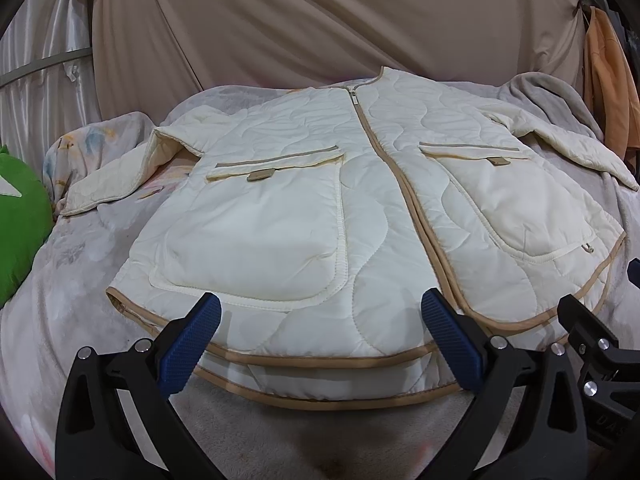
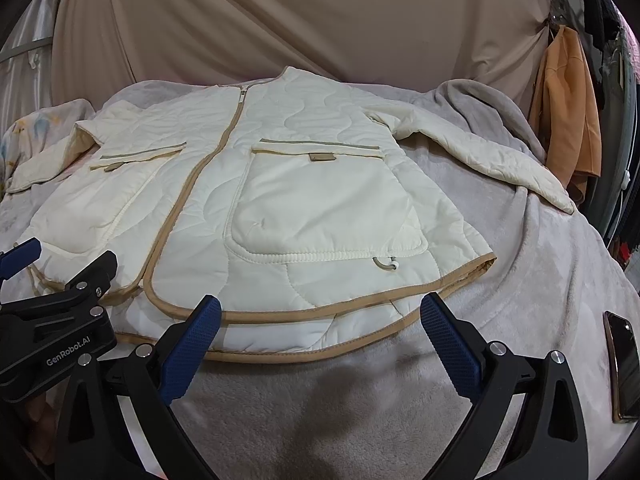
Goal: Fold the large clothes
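Note:
A cream quilted jacket (image 1: 360, 208) with tan trim lies flat, front up and zipped, on a grey blanket (image 1: 80, 280); it also shows in the right wrist view (image 2: 280, 200). Both sleeves spread out to the sides. My left gripper (image 1: 320, 340) is open and empty, its blue pads (image 1: 192, 344) just above the jacket's bottom hem, left of the zipper. My right gripper (image 2: 320, 340) is open and empty over the hem on the right half. Each gripper shows at the edge of the other's view.
A green cushion (image 1: 20, 220) lies at the left edge of the bed. A phone (image 2: 624, 364) lies on the blanket (image 2: 520, 300) to the right. An orange garment (image 2: 568, 112) hangs at the right. A beige curtain (image 2: 320, 12) hangs behind.

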A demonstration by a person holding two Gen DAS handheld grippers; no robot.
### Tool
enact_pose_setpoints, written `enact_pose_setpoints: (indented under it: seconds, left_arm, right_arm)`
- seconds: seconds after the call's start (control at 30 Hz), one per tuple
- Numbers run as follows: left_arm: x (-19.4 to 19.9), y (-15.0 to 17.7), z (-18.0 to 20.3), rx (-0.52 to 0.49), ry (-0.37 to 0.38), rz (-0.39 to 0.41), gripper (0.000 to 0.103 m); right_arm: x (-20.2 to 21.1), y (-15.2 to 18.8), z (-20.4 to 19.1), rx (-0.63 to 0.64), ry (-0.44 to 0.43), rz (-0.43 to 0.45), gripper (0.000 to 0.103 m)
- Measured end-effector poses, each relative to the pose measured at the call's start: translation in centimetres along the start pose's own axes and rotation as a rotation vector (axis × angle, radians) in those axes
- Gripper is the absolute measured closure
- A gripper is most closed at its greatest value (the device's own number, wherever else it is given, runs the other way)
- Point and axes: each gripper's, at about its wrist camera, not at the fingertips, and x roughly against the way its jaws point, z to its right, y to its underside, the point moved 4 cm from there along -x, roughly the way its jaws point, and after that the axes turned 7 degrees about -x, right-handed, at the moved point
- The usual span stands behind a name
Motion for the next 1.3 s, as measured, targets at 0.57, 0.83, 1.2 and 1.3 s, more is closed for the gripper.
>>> enact_pose_setpoints:
  seconds: [0.57, 0.83, 1.2, 1.3]
  left_arm:
    - [0.00, -0.01, 0.01, -0.001, -0.002, 0.000, 0.005]
    - [0.00, -0.02, 0.01, -0.003, -0.002, -0.001, 0.005]
    - [0.00, -0.03, 0.04, -0.005, -0.004, 0.000, 0.005]
    - [-0.03, -0.05, 0.05, -0.006, -0.004, 0.000, 0.005]
  right_arm:
    - [0.01, 0.00, -0.02, 0.000, 0.000, -0.001, 0.005]
    - [0.02, 0.01, -0.07, 0.000, 0.001, -0.001, 0.005]
    - [-0.01, 0.03, -0.14, 0.001, 0.002, -0.001, 0.005]
    - [-0.01, 0.01, -0.13, 0.000, 0.002, -0.001, 0.005]
